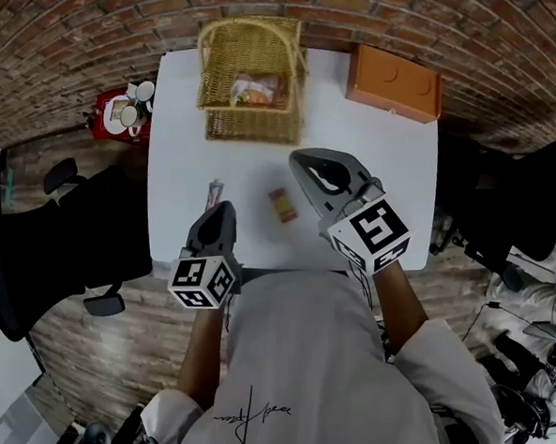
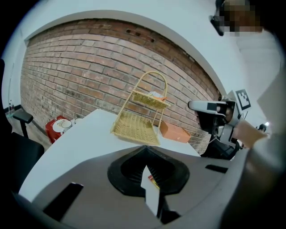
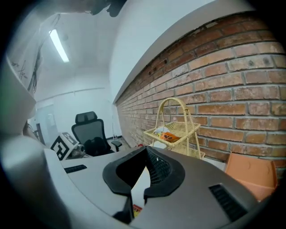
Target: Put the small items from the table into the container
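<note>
Left gripper [image 1: 223,210] and right gripper [image 1: 302,160], jaws pressed together on nothing, over the table [image 1: 388,172]; print on the red-yellow packet [image 1: 282,205] and on the snack [image 1: 254,91] in the basket [image 1: 251,126] is unreadable.

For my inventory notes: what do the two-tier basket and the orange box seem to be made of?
The two-tier basket looks like woven wicker or rattan, matte straw-yellow: open weave shows. The orange box is probably plastic: smooth, matte, round moulded marks on top.

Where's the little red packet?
Head view: the red packet lies on the table, just left of the right hand-held gripper, below the wicker basket.
</note>
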